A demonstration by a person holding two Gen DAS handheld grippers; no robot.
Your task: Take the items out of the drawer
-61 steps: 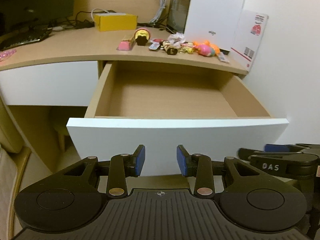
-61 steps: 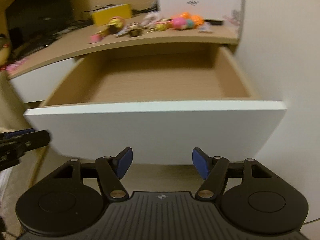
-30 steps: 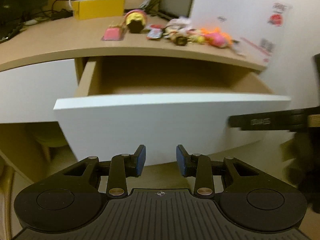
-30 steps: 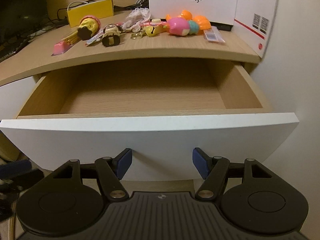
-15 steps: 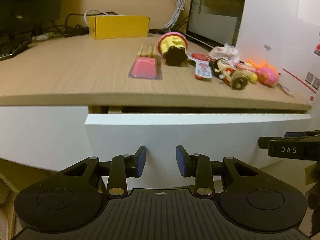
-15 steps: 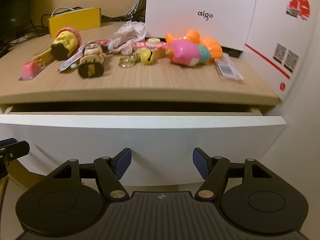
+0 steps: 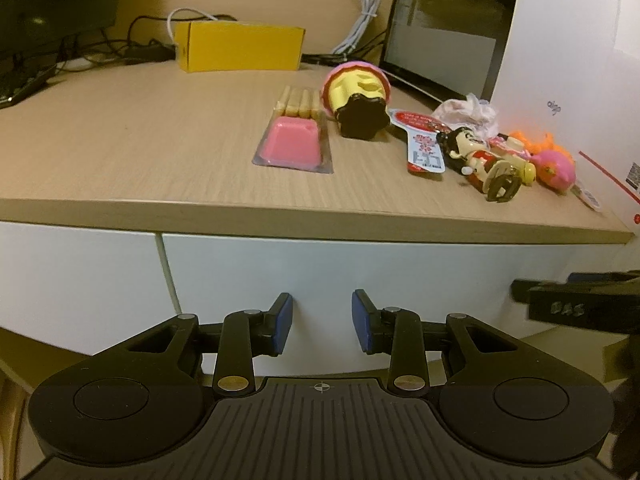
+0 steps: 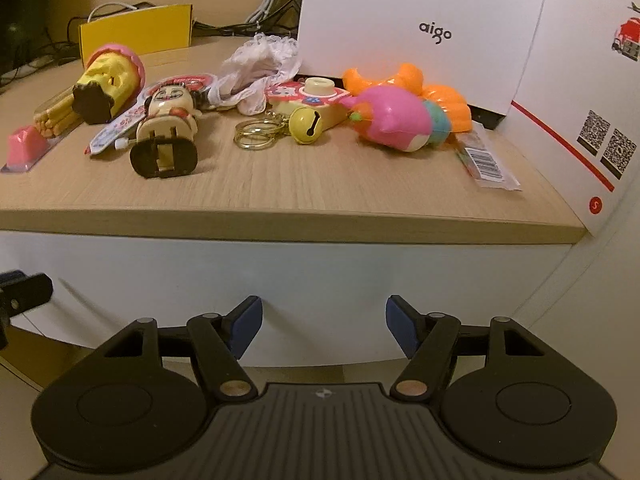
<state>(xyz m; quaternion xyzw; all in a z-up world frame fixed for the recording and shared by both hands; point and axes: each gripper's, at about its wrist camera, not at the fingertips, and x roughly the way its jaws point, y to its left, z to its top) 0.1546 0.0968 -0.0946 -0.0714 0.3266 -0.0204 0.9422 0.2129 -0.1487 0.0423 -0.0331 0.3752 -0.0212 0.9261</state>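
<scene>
The white drawer front (image 7: 360,272) (image 8: 304,276) sits flush under the wooden desktop, closed. My left gripper (image 7: 322,322) is open, its blue pads right at the drawer face, nothing between them. My right gripper (image 8: 324,326) is open wider, also close to the drawer front and holding nothing. On the desktop lie a pink snack pack (image 7: 294,142), a yellow and pink cupcake toy (image 7: 356,96) (image 8: 108,80), a wind-up doll (image 7: 486,160) (image 8: 168,132), a bell on key rings (image 8: 308,126) and a pink and orange toy (image 8: 396,116).
A yellow box (image 7: 240,46), cables and a dark monitor stand at the back of the desk. A white aigo box (image 8: 420,24) and a printed carton (image 8: 584,100) close off the right side. The right gripper's side (image 7: 580,308) shows low right in the left wrist view.
The drawer was wide open and empty two seconds ago; it slid inward and now is fully closed. Both grippers followed it toward the desk, staying open.
</scene>
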